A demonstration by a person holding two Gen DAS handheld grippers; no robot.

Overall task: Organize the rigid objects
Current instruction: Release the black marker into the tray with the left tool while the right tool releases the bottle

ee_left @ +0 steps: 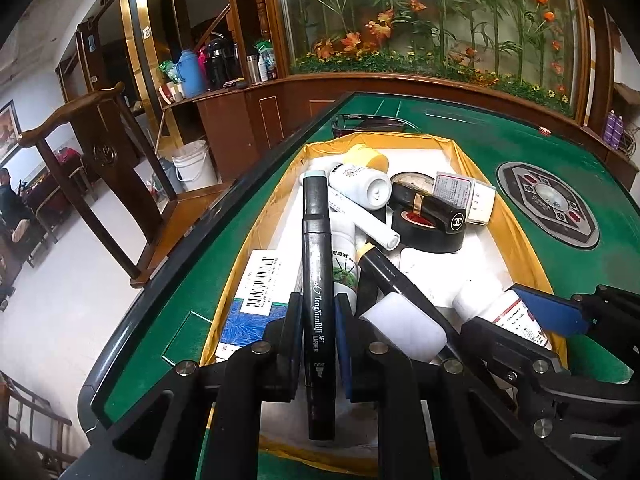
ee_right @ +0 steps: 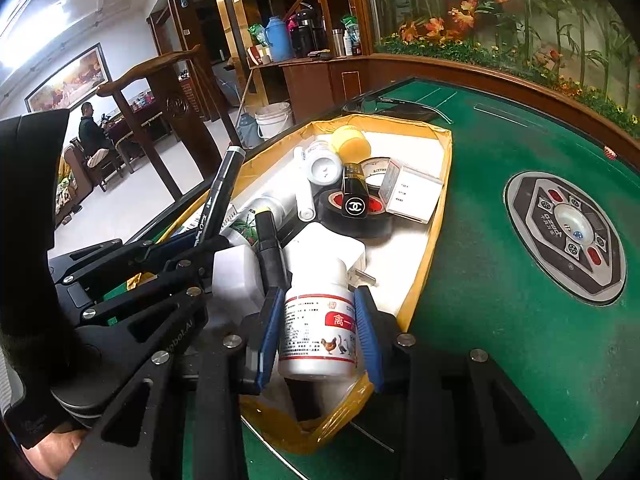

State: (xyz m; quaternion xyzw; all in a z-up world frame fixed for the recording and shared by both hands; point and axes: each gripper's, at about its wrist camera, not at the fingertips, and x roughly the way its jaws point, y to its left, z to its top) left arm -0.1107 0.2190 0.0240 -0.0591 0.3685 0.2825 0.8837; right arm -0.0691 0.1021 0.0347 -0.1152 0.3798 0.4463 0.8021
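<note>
A shallow tray with yellow-taped walls [ee_left: 516, 208] [ee_right: 438, 208] sits on the green table and holds several small objects. My left gripper [ee_left: 318, 320] is shut on a black art marker [ee_left: 316, 240], held over the tray's near end; the marker also shows in the right wrist view [ee_right: 218, 196]. My right gripper [ee_right: 318, 320] is shut on a white medicine bottle with a red label [ee_right: 318, 328], also seen in the left wrist view [ee_left: 500, 308]. In the tray lie a black tape roll [ee_left: 424, 236], a black lipstick [ee_left: 428, 206], another white bottle [ee_left: 362, 182] and a second marker [ee_left: 400, 280].
A round control panel [ee_left: 548, 204] [ee_right: 568, 236] is set in the green felt to the tray's right. A wooden chair [ee_left: 92, 184] stands beyond the table's left edge. A wooden cabinet with a glass flower display [ee_left: 420, 40] lines the far side.
</note>
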